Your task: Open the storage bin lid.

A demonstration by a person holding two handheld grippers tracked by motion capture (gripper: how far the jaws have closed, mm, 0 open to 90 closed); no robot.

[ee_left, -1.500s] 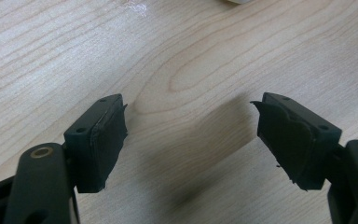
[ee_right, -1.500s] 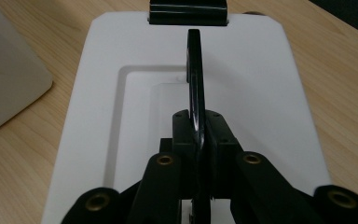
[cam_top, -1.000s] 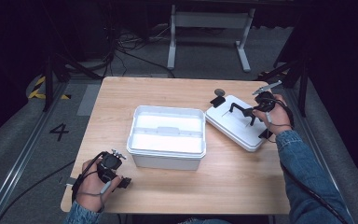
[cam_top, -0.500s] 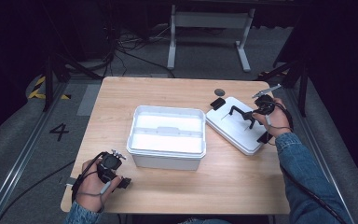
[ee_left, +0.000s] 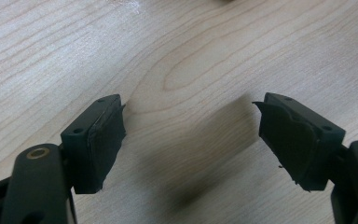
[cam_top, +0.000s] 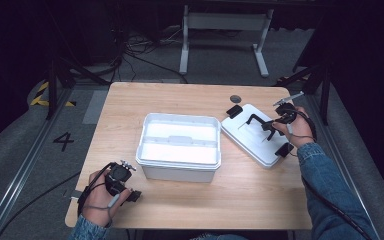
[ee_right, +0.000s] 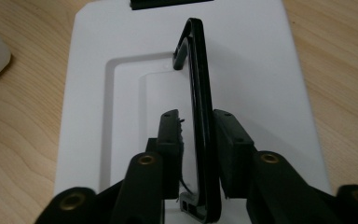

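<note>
An open white bin [cam_top: 178,163] stands mid-table. To its right lies the bin's white lid [cam_top: 252,145], flat on the wood, with a black latch [cam_top: 234,111] at each end. The lid's black handle [cam_top: 255,119] stands upright, and my right gripper [cam_top: 269,128] is shut on it. In the right gripper view the handle [ee_right: 196,65] runs between the jaws of my right gripper [ee_right: 198,135], above the lid [ee_right: 261,70]. My left gripper [cam_top: 128,188] rests at the front left corner. In its own view my left gripper [ee_left: 191,144] is open over bare wood.
A small dark round object [cam_top: 235,98] lies on the table [cam_top: 260,200] just behind the lid. Beyond the table's far edge stand a white frame [cam_top: 220,30] and loose cables on the floor. A rail runs along the left.
My right gripper has shifted slightly toward the bin, the lid's handle still in its jaws. The lid stays on the table. The left gripper has not moved.
</note>
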